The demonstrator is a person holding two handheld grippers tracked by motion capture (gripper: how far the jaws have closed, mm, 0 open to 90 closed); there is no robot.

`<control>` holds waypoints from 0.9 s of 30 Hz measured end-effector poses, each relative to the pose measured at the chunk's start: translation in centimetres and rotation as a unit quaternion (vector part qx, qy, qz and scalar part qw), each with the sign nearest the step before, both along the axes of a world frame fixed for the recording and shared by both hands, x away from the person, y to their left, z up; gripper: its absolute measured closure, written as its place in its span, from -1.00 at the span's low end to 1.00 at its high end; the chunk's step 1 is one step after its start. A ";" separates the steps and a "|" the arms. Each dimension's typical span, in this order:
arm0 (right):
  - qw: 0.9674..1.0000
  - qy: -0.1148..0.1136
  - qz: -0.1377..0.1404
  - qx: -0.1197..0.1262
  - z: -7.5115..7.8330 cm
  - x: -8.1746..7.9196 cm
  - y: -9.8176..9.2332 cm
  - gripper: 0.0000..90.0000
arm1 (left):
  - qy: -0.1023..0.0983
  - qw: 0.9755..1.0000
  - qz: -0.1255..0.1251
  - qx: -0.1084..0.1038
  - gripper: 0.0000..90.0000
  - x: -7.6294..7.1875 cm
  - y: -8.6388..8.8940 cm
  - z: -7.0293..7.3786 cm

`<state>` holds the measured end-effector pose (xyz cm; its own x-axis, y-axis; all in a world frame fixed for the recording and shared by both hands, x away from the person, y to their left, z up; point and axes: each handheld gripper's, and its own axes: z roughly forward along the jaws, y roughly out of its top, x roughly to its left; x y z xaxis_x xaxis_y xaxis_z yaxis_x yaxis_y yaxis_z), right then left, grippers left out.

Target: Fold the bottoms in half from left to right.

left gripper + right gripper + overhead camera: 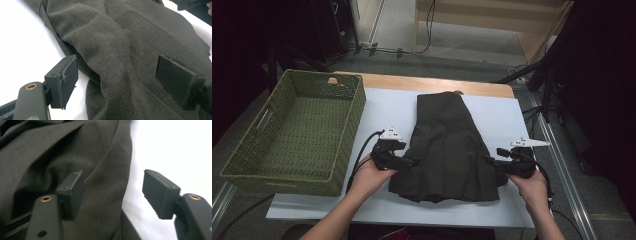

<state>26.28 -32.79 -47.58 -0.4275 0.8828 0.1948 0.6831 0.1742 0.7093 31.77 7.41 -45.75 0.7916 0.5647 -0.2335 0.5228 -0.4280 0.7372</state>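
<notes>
A dark grey-brown folded garment (447, 145) lies spread on the white board (384, 107), narrow end away from me and wide end near me. My left gripper (414, 162) sits at the garment's lower left edge. In the left gripper view its jaws (117, 80) stand wide apart, and a raised fold of the cloth (120, 45) lies between them without being pinched. My right gripper (488, 161) is at the lower right edge, open. In the right gripper view (115, 192) one pad hangs over the cloth (62, 152) and the other over the bare white board (170, 150).
A green woven basket (349, 122) stands empty on the left, its wall close to the left hand. The wooden table edge (412, 81) shows beyond the board. Cables run over the floor behind. The right hand's gripper (195, 7) shows at the left gripper view's top right.
</notes>
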 end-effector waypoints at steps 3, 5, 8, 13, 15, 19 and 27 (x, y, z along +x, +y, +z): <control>1.000 0.007 -0.002 -0.005 -0.5 -1.0 -0.2 -0.41 | -0.004 1.000 0.000 -0.002 -0.58 0.0 0.0 0.0; 1.000 0.009 -0.002 0.000 -0.7 -1.4 -0.3 -0.35 | -0.006 1.000 -0.003 -0.001 -0.58 0.0 -0.1 -0.1; 1.000 -0.002 -0.012 -0.006 -0.7 -2.1 -0.5 -0.23 | -0.007 1.000 -0.005 0.001 -0.58 0.0 -0.2 -0.1; 1.000 0.006 -0.025 0.000 -0.9 -2.9 -1.0 -0.01 | -0.009 1.000 -0.006 0.000 -0.58 0.0 -0.3 -0.2; 0.999 0.005 -0.032 -0.005 -1.0 -3.5 -1.3 0.10 | -0.008 1.000 -0.008 -0.001 -0.58 0.1 -0.4 -0.2; 0.999 0.010 -0.037 -0.009 -1.2 -4.2 -1.6 0.24 | -0.010 1.000 -0.011 0.002 -0.58 0.1 -0.6 -0.1; 0.998 0.024 -0.019 -0.045 -3.2 -5.0 -1.8 0.09 | -0.001 1.000 -0.017 0.016 -0.58 -0.1 -0.6 -0.7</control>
